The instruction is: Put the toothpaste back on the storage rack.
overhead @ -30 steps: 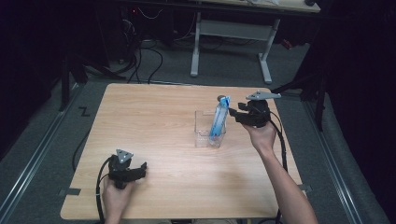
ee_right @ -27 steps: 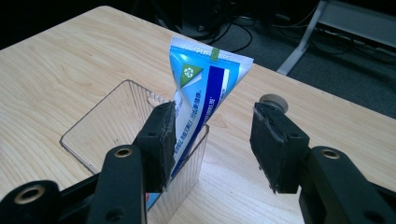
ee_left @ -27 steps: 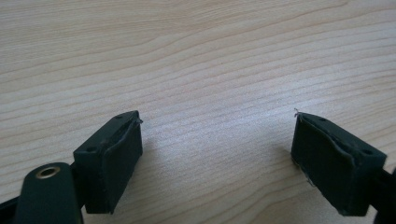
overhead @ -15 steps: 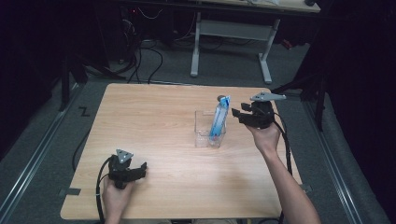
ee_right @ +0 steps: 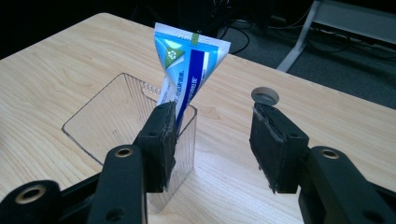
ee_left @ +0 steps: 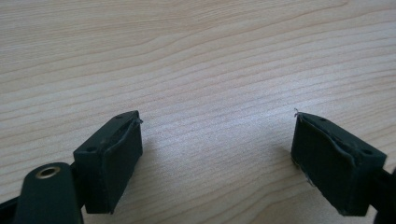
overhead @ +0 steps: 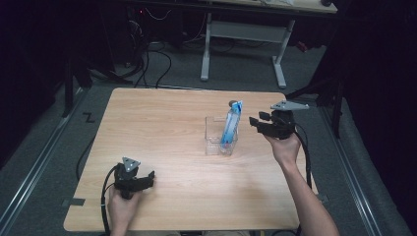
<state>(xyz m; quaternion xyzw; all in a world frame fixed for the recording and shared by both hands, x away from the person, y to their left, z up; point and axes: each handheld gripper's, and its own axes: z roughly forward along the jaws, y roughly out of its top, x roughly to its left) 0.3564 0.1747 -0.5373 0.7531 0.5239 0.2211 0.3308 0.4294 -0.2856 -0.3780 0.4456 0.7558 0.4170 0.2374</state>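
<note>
A blue-and-white tube (overhead: 231,125) stands tilted in a clear plastic box (overhead: 216,137) right of centre on the bench (overhead: 162,128), its crimped flat end up and leaning over the box's right-hand wall. The right hand-held gripper (overhead: 255,123) is held just to the right of the box, pointing left toward it, apart from tube and box in the high view. In the right gripper view the right hand-held gripper (ee_right: 212,140) has its jaws parted about halfway with nothing between the pads; the left-side jaw sits in front of the box's near corner (ee_right: 180,140), and the tube (ee_right: 189,65) rises behind and above it. Whether that jaw touches the box wall cannot be told. A small round grey disc (ee_right: 265,96) lies on the bench just beyond the other jaw. The left hand-held gripper (overhead: 147,177) rests low at the front left of the bench, well apart from the box; in the left gripper view (ee_left: 217,154) its jaws stand wide open over bare wood, holding nothing. The bench is pale wood-grain laminate. It stands on grey carpet (overhead: 49,162), with a white-legged table frame (overhead: 243,44) and dark cables (overhead: 157,64) behind it; the rest of the room is dark.
</note>
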